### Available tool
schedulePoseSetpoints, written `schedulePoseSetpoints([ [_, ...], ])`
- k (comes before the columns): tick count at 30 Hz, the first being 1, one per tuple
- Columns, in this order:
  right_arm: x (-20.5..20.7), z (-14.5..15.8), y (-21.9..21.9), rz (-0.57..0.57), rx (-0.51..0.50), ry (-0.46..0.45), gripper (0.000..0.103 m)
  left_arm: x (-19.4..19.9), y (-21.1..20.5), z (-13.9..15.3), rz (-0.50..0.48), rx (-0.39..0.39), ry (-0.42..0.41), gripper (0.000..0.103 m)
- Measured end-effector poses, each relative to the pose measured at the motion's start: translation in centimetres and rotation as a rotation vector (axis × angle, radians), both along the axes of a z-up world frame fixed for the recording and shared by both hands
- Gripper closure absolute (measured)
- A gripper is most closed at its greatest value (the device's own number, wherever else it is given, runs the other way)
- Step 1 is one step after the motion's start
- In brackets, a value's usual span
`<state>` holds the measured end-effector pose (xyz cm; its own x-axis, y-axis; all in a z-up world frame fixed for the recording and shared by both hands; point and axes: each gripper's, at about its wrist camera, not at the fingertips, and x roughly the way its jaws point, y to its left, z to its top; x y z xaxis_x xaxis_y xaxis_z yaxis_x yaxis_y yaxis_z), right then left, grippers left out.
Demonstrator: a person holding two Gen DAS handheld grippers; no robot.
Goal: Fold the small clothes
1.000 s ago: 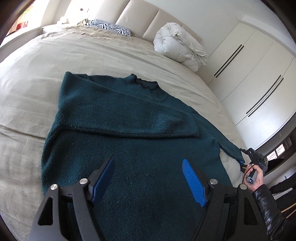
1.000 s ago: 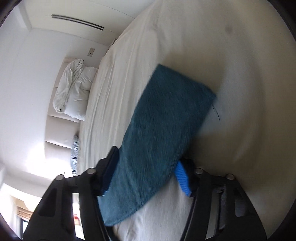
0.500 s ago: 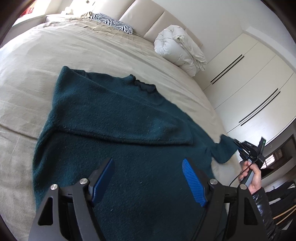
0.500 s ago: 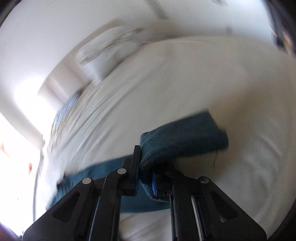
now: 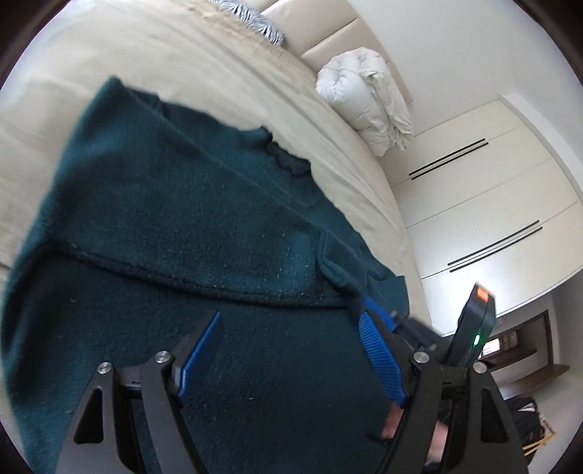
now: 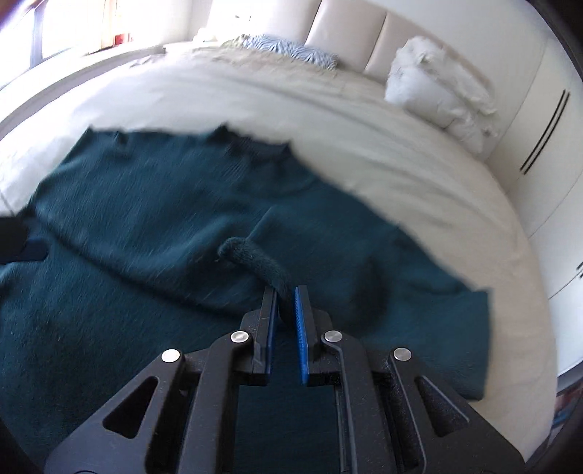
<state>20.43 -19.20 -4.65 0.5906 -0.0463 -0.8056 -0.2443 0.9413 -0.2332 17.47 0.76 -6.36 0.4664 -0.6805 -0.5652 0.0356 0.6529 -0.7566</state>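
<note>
A dark teal sweater point(image 5: 182, 226) lies spread on the beige bed, one sleeve folded across its chest. My left gripper point(image 5: 291, 350) is open and empty, hovering over the sweater's lower body. My right gripper point(image 6: 284, 295) is shut on the other sleeve's cuff point(image 6: 255, 259) and holds it lifted over the sweater's body point(image 6: 127, 237). In the left wrist view the right gripper point(image 5: 368, 310) shows just right of my left fingers, with the sleeve point(image 5: 339, 269) trailing from it.
The bed point(image 5: 109, 47) stretches away to a padded headboard point(image 6: 349, 32). A rolled white duvet point(image 5: 368, 94) and a zebra pillow point(image 5: 251, 18) lie at the head. White wardrobe doors point(image 5: 481, 204) stand to the right.
My right gripper closed on the sleeve cuff at the bed's right edge and carried it leftward over the sweater body. The left gripper stayed open and moved closer over the sweater.
</note>
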Motion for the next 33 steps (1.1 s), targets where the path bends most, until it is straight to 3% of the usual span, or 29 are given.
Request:
schedulePoseSetpoints([
  [6, -2.9, -2.1, -1.1, 0.012, 0.134, 0.028, 0.085, 1.6, -2.9, 0.0, -0.043, -0.029, 0.014, 0.022],
  [13, -7.1, -1.9, -5.5, -0.083, 0.446, 0.08, 0.085, 5.4, -7.9, 1.3, -0.126, 0.07, -0.009, 0.019],
  [15, -7.7, -2.0, -7.0, -0.115, 0.54, 0.093, 0.085, 6.7, -9.6, 1.2, -0.169, 0.124, -0.007, 0.025],
  [17, -8.5, -2.2, -8.8, -0.153, 0.633, 0.109, 0.085, 7.8, -11.2, 0.7, -0.214, 0.163, 0.014, 0.039],
  [20, -9.0, -2.6, -10.8, -0.189, 0.736, 0.115, 0.083, 8.7, -12.8, -0.1, -0.25, 0.216, 0.033, 0.044],
  [23, -9.7, -2.7, -12.3, -0.219, 0.802, 0.099, 0.061, 8.9, -13.4, -0.5, -0.265, 0.225, 0.037, 0.045],
  [24, -9.8, -2.7, -12.6, -0.23, 0.813, 0.087, 0.046, 9.0, -13.7, -0.5, -0.269, 0.227, 0.038, 0.049],
  [25, -10.1, -2.8, -13.0, -0.24, 0.824, 0.068, 0.044, 8.9, -13.8, -0.5, -0.274, 0.234, 0.036, 0.057],
  [31, -10.5, -3.4, -13.6, -0.261, 0.857, 0.071, 0.044, 8.4, -14.7, 0.8, -0.309, 0.297, -0.01, 0.089],
  [33, -10.3, -3.5, -13.6, -0.264, 0.859, 0.071, 0.044, 8.4, -14.6, 1.8, -0.3, 0.291, -0.035, 0.093],
])
